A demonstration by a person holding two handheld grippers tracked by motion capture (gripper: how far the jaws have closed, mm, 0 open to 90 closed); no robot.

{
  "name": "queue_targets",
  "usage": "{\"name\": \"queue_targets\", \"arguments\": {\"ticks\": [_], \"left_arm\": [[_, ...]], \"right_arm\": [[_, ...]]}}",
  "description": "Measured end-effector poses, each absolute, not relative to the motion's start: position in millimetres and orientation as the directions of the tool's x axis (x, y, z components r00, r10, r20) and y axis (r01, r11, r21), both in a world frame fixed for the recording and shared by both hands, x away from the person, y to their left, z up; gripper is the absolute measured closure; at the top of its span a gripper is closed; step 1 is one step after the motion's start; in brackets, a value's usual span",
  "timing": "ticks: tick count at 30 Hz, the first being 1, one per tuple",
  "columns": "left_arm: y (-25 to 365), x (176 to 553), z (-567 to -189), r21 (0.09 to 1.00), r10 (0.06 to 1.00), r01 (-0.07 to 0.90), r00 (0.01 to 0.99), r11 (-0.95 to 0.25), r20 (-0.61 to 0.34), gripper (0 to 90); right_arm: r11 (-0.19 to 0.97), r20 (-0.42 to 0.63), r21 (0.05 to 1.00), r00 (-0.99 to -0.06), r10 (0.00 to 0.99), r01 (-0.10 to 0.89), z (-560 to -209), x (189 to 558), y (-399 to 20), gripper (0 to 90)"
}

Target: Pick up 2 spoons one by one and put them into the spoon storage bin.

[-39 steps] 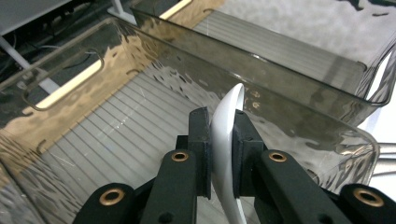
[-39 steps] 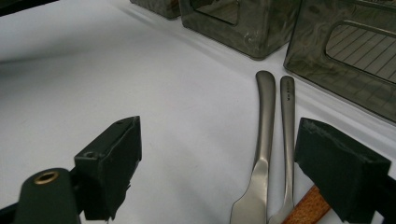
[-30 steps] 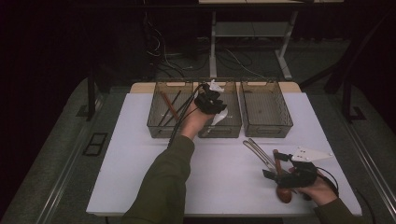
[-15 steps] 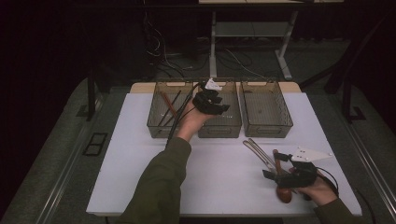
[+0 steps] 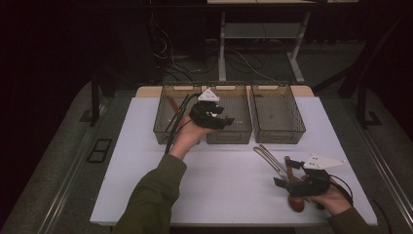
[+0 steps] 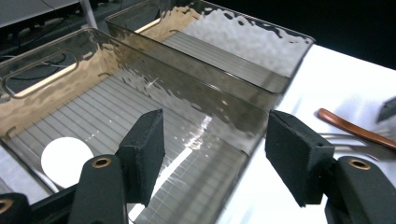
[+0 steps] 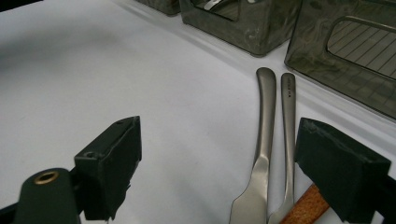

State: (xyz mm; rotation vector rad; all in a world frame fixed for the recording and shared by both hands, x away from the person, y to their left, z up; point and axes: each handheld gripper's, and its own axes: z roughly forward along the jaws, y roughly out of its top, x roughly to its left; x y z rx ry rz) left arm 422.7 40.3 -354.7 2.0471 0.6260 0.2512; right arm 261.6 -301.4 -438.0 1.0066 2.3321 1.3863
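White tabletop (image 5: pixel 219 170) carries three smoked plastic bins. We find a white round-ended utensil, possibly a spoon (image 6: pixel 65 158), lying in the middle bin (image 6: pixel 196 116). Above it the left gripper (image 5: pixel 214 116) has just been opening, nothing between its jaws. The right gripper (image 5: pixel 292 187) hangs released beside two steel utensils (image 7: pixel 273 140); a careless swing could scatter them.

Three smoked-plastic bins (image 5: pixel 277 114) stand in one row at the far edge of the white table (image 5: pixel 146 170). Two steel utensil handles (image 7: pixel 275 116) lie side by side on the table, just in front of the bin row, and one wooden-handled utensil (image 5: pixel 293 192) lies beside them. One white disc (image 6: pixel 65 156) rests inside the middle bin. Two grippers are present, one per hand.
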Motion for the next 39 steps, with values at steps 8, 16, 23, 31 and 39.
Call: {"name": "queue_targets", "arguments": {"ticks": [8,16,23,31,39], "left_arm": [[59,391,-359,0.856,0.511,0.299,0.858,-0.422,-0.048,30.8],[79,362,-374,0.854,0.515,0.300,0.856,-0.426,-0.044,22.3],[98,343,-384,0.850,0.526,0.307,0.850,-0.428,-0.042,18.2],[117,322,-396,0.848,0.539,0.325,0.840,-0.419,-0.055,13.0],[132,300,-414,0.838,0.548,0.349,0.833,-0.419,-0.074,2.4]], "right_arm": [[0.311,0.129,0.845,-0.730,0.671,0.435,-438,262,-301,14.8],[0.313,0.131,0.842,-0.730,0.671,0.439,-439,262,-301,14.8],[0.309,0.132,0.844,-0.727,0.673,0.439,-439,261,-301,14.8],[0.311,0.132,0.841,-0.727,0.674,0.442,-438,261,-301,14.8],[0.313,0.169,0.806,-0.702,0.692,0.502,-428,262,-310,20.4]]}}
